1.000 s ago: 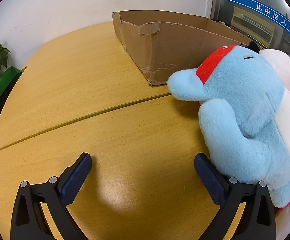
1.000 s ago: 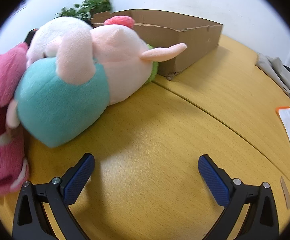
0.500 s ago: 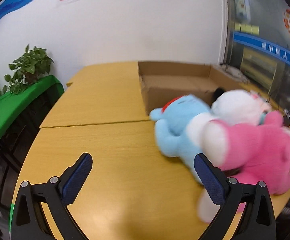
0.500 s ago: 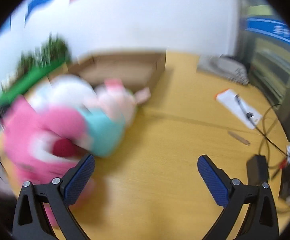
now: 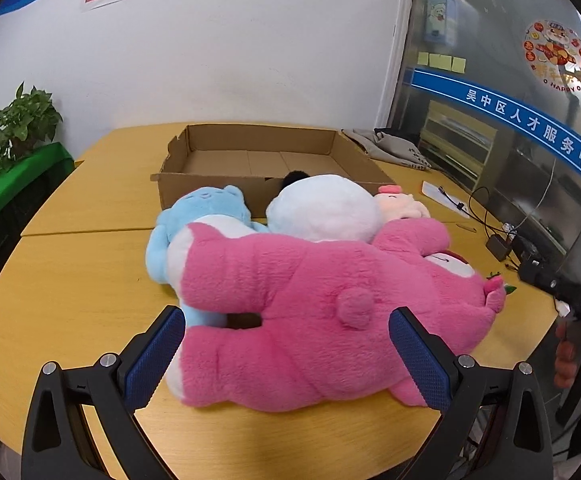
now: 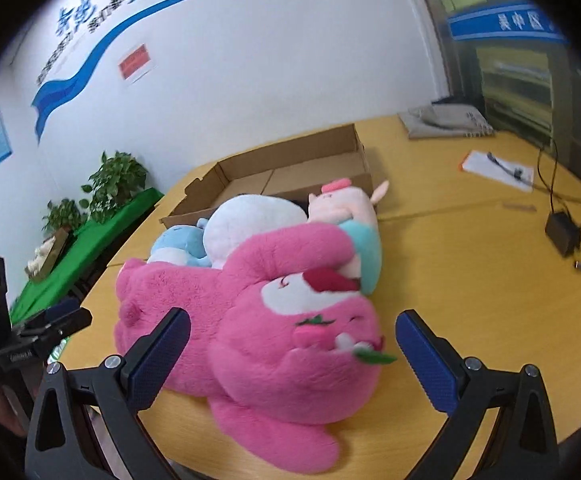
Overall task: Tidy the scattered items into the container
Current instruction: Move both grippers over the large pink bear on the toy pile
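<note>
Four plush toys are found heaped together on the bench [image 5: 70,264], just in front of the open box [image 5: 258,160], which is judged to be the container and is seen to hold none of them. The pink toy [image 5: 310,312] lies across the front of the heap, with the blue toy [image 5: 206,208], the white toy [image 5: 322,208] and the peach toy [image 5: 398,202] pressed behind it against the near wall of the box. The left tongs [image 5: 286,356] are held spread wide, level with the pink toy's hind end; nothing is pinched. The right tongs [image 6: 292,360] are likewise spread, framing its head, with nothing gripped. Both are judged to be placed so because the pink toy is bulky, soft and nearest, and is probably meant to be lifted from both ends. The tail and legs are shown only in the left view; the face and the peach toy's teal garment [image 6: 366,248] are shown only in the right view, where the left tool is also seen at the left edge.
</note>
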`<control>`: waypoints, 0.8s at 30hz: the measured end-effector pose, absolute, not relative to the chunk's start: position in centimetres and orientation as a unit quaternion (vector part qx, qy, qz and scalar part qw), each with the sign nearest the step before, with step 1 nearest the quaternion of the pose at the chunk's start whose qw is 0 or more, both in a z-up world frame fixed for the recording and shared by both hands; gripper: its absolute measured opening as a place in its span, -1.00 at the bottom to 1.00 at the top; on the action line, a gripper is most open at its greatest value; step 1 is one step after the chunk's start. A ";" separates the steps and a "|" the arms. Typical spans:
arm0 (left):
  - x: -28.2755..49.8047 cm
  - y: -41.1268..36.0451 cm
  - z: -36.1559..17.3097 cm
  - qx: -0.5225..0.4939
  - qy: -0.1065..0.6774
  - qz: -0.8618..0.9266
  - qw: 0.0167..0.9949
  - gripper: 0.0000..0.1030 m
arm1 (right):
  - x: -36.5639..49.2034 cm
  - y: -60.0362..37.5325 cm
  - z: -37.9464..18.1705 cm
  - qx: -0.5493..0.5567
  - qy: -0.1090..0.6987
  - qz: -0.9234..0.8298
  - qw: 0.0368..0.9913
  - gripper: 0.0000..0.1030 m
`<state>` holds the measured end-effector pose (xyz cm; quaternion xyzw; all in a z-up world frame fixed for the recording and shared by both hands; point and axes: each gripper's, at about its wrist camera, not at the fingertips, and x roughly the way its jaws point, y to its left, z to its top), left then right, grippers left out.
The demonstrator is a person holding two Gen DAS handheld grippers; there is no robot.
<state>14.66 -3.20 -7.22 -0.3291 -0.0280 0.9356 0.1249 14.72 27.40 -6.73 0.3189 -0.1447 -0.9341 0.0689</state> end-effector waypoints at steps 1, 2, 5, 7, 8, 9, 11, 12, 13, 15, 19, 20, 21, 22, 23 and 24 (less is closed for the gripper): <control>14.7 -2.9 -7.1 -0.329 -0.028 0.935 0.126 1.00 | 14.8 27.0 -7.1 0.321 -0.144 -0.934 0.063 0.99; 14.6 -2.7 -7.0 -0.330 -0.029 0.935 0.127 1.00 | 14.9 26.6 -7.3 0.323 -0.145 -0.933 0.056 0.99; 14.3 -2.2 -7.0 -0.332 -0.027 0.934 0.131 1.00 | 14.8 25.9 -7.4 0.331 -0.133 -0.933 0.048 0.99; 14.0 -1.7 -7.2 -0.335 -0.023 0.933 0.129 1.00 | 14.7 25.5 -7.1 0.329 -0.114 -0.937 0.031 0.99; 13.8 -1.5 -7.2 -0.337 -0.022 0.932 0.130 1.00 | 14.5 25.4 -7.0 0.329 -0.106 -0.938 0.025 0.99; 13.6 -1.3 -7.3 -0.340 -0.020 0.931 0.132 1.00 | 14.3 25.3 -6.9 0.330 -0.101 -0.938 0.025 0.99; 13.4 -1.0 -7.3 -0.342 -0.017 0.930 0.136 1.00 | 14.0 25.1 -6.9 0.332 -0.094 -0.938 0.026 0.99; 13.3 -0.9 -7.4 -0.343 -0.016 0.929 0.137 1.00 | 13.8 25.1 -7.0 0.333 -0.093 -0.938 0.025 0.99; 13.1 -0.8 -7.6 -0.345 -0.013 0.928 0.137 1.00 | 13.6 25.2 -7.0 0.334 -0.093 -0.938 0.024 0.99; 12.7 -0.8 -7.8 -0.350 -0.013 0.927 0.136 1.00 | 13.2 25.4 -7.2 0.337 -0.093 -0.937 0.021 0.99; 11.7 -0.8 -8.2 -0.359 -0.019 0.923 0.137 1.00 | 12.5 25.8 -7.6 0.343 -0.090 -0.935 0.013 0.99; 11.6 -0.7 -8.3 -0.361 -0.019 0.922 0.139 1.00 | 12.3 25.9 -7.8 0.345 -0.090 -0.934 0.010 0.99; 11.4 -0.6 -8.4 -0.363 -0.019 0.921 0.140 1.00 | 12.1 26.0 -7.9 0.348 -0.090 -0.933 0.007 0.99; 11.2 -0.5 -8.5 -0.364 -0.019 0.920 0.142 1.00 | 11.9 26.1 -8.1 0.351 -0.090 -0.932 0.005 0.99; 11.0 -0.5 -8.6 -0.365 -0.020 0.919 0.145 1.00 | 11.7 26.2 -8.2 0.354 -0.091 -0.931 0.003 0.99; 10.9 -0.4 -8.7 -0.366 -0.021 0.919 0.148 1.00 | 11.6 26.3 -8.4 0.356 -0.091 -0.930 0.001 0.99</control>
